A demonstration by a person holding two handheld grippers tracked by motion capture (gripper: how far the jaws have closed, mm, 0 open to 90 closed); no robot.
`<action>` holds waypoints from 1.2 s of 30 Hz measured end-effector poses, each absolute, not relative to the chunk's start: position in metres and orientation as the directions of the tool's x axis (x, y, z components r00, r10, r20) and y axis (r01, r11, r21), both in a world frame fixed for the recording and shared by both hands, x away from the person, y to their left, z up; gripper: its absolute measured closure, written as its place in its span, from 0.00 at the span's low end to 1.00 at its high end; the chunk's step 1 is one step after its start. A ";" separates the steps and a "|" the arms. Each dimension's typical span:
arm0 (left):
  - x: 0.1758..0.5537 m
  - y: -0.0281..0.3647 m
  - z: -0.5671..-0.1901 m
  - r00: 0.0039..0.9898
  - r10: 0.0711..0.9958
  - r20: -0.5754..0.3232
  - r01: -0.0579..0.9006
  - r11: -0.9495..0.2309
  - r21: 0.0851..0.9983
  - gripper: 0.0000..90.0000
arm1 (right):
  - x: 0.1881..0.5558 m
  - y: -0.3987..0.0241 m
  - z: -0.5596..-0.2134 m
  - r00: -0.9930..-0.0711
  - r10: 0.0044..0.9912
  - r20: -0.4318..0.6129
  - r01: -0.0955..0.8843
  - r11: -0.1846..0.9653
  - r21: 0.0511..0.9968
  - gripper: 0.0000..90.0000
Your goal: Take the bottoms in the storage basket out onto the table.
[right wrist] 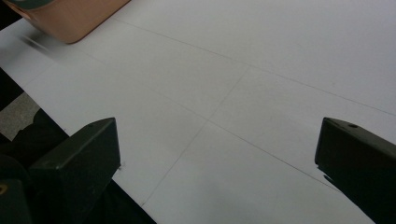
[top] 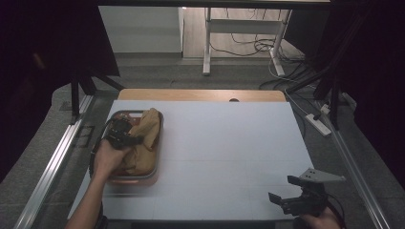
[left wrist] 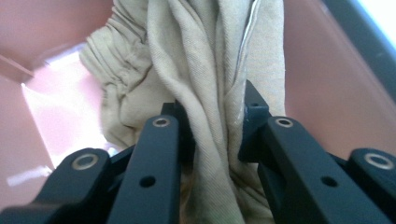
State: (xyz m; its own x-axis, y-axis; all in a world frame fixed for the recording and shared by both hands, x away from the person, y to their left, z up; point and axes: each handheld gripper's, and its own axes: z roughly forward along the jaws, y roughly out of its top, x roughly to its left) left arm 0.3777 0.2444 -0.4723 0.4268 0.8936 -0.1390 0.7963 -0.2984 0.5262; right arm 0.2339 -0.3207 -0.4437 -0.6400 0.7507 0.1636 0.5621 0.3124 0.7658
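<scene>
The left gripper [left wrist: 212,123] is clamped on a fold of the beige cloth [left wrist: 205,70] inside the pink basin [top: 138,179] on the tabletop [top: 224,157]. Lift straight up, slowly, so the cloth clears the rim. The right gripper [top: 286,188] waits with jaws apart.

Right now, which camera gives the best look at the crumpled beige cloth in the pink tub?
The left gripper view: the crumpled beige cloth shows its folds, pinched between black jaws. The high view shows it small. The right gripper view catches the pink tub's corner.

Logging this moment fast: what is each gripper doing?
Left gripper: shut on the beige cloth in the pink bin.
Right gripper: open, holding nothing.
</scene>
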 end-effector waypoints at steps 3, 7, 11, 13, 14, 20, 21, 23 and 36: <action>0.376 0.247 -0.467 0.427 0.891 -0.151 0.787 -0.285 0.547 0.83 | 0.234 -0.321 -0.444 -0.640 0.751 0.164 0.562 0.311 0.767 0.01; 0.374 0.254 -0.460 0.421 0.888 -0.184 0.776 -0.248 0.580 0.83 | 0.234 -0.321 -0.444 -0.640 0.751 0.165 0.562 0.310 0.767 0.01; 0.370 0.264 -0.452 0.410 0.882 -0.232 0.766 -0.195 0.612 0.83 | 0.234 -0.321 -0.444 -0.641 0.750 0.163 0.560 0.311 0.768 0.01; 0.369 0.267 -0.449 0.407 0.879 -0.247 0.761 -0.177 0.624 0.83 | 0.234 -0.321 -0.444 -0.641 0.750 0.163 0.561 0.312 0.767 0.01; 0.368 0.269 -0.446 0.404 0.878 -0.258 0.758 -0.163 0.632 0.83 | 0.234 -0.321 -0.444 -0.641 0.750 0.163 0.561 0.313 0.766 0.01; 0.364 0.273 -0.438 0.413 0.867 -0.278 0.738 -0.140 0.660 0.83 | 0.234 -0.320 -0.444 -0.643 0.749 0.161 0.559 0.316 0.766 0.01; 0.364 0.273 -0.436 0.416 0.866 -0.278 0.734 -0.139 0.664 0.83 | 0.234 -0.320 -0.444 -0.643 0.749 0.161 0.560 0.316 0.766 0.01; 0.363 0.273 -0.434 0.420 0.863 -0.280 0.729 -0.136 0.671 0.83 | 0.234 -0.321 -0.444 -0.643 0.749 0.162 0.560 0.315 0.766 0.01; 0.356 0.269 -0.414 0.454 0.844 -0.285 0.694 -0.135 0.707 0.83 | 0.233 -0.321 -0.444 -0.644 0.748 0.163 0.558 0.313 0.769 0.01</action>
